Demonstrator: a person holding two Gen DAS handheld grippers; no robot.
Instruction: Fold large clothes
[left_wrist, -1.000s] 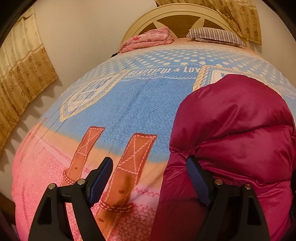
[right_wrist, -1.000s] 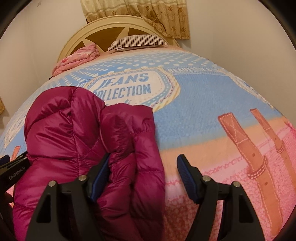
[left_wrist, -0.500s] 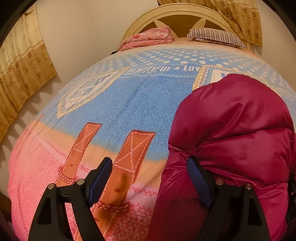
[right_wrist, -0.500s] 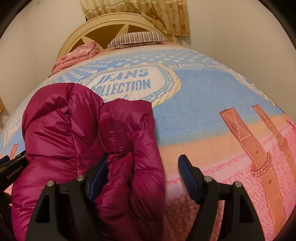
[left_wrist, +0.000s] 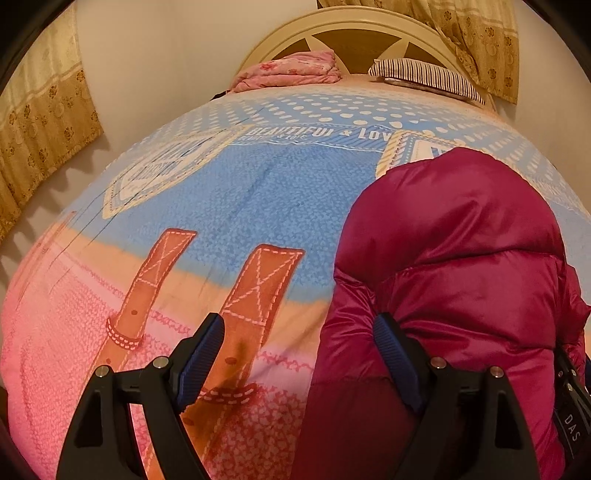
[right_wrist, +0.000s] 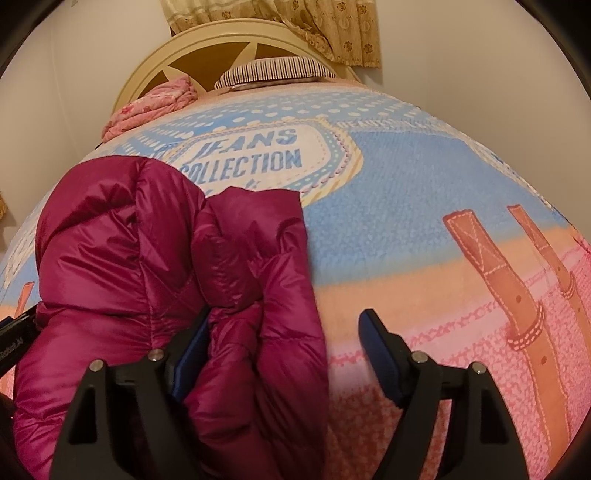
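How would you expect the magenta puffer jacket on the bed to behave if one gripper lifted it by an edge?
The jacket would probably flop and unfold, since it lies in soft, rumpled folds. Its shiny shell looks slippery. Its puffy quilting suggests it is light for its bulk.

Glossy quilted jacket (left_wrist: 461, 266), matt woven bedspread (left_wrist: 236, 206)

Cream headboard (left_wrist: 354, 22), patterned bedspread (left_wrist: 236, 206), gold curtains (left_wrist: 40, 122), plain walls (left_wrist: 166, 44)
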